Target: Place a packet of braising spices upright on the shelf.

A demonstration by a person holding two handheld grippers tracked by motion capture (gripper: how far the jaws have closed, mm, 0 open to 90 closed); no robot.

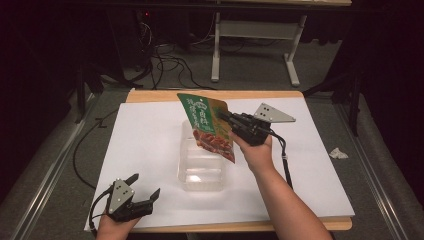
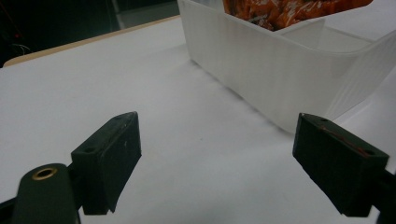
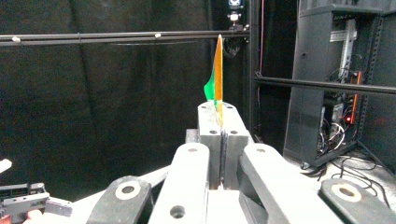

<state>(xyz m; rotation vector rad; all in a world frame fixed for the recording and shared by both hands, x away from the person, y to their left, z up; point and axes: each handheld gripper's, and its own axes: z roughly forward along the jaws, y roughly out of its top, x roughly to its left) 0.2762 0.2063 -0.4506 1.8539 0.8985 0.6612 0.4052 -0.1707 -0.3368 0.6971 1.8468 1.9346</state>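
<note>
A green and orange snack bag (image 1: 210, 125) hangs tilted over the clear plastic box (image 1: 201, 172) in the middle of the white sheet. My right gripper (image 1: 224, 118) is shut on the bag's upper right edge; in the right gripper view the bag (image 3: 217, 70) stands edge-on between the closed jaws. My left gripper (image 1: 145, 189) rests near the table's front left corner, open and holding nothing. The left gripper view shows its pads (image 2: 109, 154) wide apart, with the box's wall (image 2: 261, 70) ahead and the bag's lower end (image 2: 289, 11) above the box.
The white sheet (image 1: 145, 145) covers a wooden table (image 1: 150, 96). A crumpled scrap of paper (image 1: 338, 153) lies on the floor to the right. Table legs (image 1: 292, 65) and cables (image 1: 170, 65) lie beyond the far edge. Dark racks stand around.
</note>
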